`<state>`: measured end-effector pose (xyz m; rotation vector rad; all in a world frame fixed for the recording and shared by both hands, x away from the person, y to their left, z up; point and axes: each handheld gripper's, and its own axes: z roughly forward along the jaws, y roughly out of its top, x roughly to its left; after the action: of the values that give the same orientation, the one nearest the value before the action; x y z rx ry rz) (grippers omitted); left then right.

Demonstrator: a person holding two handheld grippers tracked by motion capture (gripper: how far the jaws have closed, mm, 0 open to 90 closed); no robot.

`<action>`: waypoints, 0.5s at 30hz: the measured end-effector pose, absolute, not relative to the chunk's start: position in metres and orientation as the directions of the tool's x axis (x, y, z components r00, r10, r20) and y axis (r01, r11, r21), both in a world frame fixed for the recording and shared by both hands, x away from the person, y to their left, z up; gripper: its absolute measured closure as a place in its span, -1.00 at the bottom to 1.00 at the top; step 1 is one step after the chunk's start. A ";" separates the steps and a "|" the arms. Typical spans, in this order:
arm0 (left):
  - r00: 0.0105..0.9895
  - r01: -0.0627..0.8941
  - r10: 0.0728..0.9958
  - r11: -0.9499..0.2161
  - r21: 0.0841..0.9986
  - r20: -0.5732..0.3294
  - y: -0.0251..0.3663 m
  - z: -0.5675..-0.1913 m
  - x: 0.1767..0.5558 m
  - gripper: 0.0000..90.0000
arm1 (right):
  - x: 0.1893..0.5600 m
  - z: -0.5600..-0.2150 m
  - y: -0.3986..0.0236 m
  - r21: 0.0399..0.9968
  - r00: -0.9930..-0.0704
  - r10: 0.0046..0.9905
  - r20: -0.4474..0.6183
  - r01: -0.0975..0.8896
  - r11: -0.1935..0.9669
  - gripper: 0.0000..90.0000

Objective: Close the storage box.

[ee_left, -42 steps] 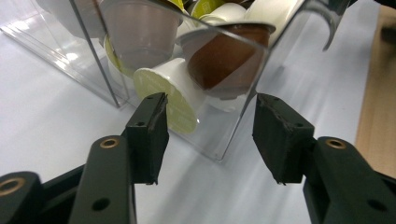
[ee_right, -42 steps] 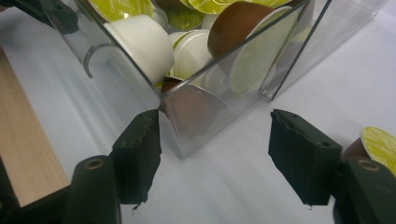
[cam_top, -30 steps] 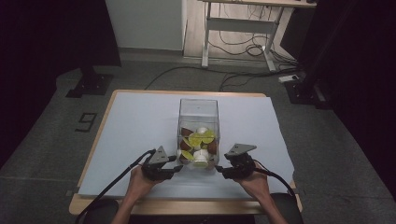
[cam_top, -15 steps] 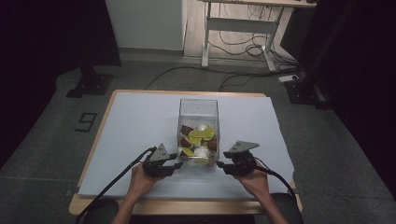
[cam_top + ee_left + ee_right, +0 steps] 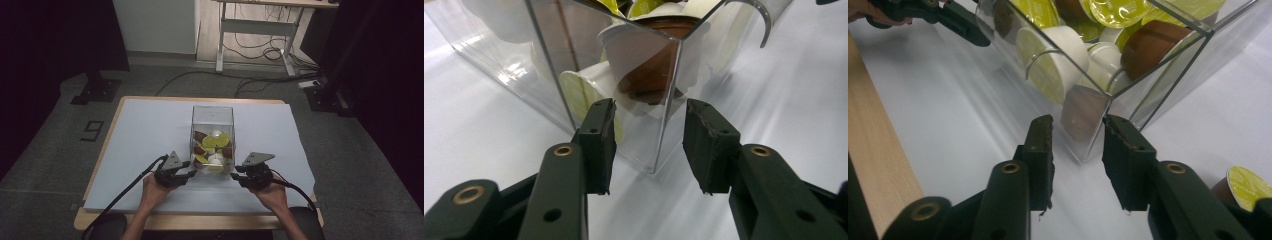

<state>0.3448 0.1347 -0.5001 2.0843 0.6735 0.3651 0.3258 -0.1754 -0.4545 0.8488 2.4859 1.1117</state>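
A clear plastic box [image 5: 212, 117] stands mid-table, partly filled with coffee capsules [image 5: 214, 147], some with yellow lids, some brown or white. My left gripper [image 5: 193, 173] is at the box's near left corner. In the left gripper view the jaws [image 5: 650, 107] straddle that upright corner edge [image 5: 670, 100] and the pads lie against the two walls. My right gripper [image 5: 235, 173] is at the near right corner. Its jaws [image 5: 1078, 122] have just been closing around that corner [image 5: 1087, 150], and a thin gap still shows at each pad.
A loose brown capsule with a yellow lid [image 5: 1245, 187] lies on the white table cover [image 5: 150, 130] just right of my right gripper. The table's wooden front edge [image 5: 873, 150] runs close behind the hands. The left gripper's jaws [image 5: 955, 20] show beyond the box.
Both hands have stayed at the box's near corners. The box and its capsules have not shifted.
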 end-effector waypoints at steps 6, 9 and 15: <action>0.792 0.336 0.610 -0.431 0.837 -0.004 0.133 -0.502 0.348 0.24 | 0.326 -0.453 -0.170 0.754 -0.800 0.601 -0.006 0.391 0.528 0.53; 0.790 0.339 0.614 -0.427 0.838 -0.006 0.133 -0.502 0.348 0.24 | 0.328 -0.453 -0.165 0.753 -0.804 0.595 -0.005 0.388 0.531 0.55; 0.788 0.337 0.616 -0.427 0.839 -0.003 0.132 -0.503 0.348 0.23 | 0.332 -0.453 -0.155 0.755 -0.811 0.585 0.003 0.386 0.530 0.62</action>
<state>0.3478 0.1325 -0.5027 2.0518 0.7085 0.3813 0.3321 -0.1554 -0.4527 0.8169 2.5206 1.1508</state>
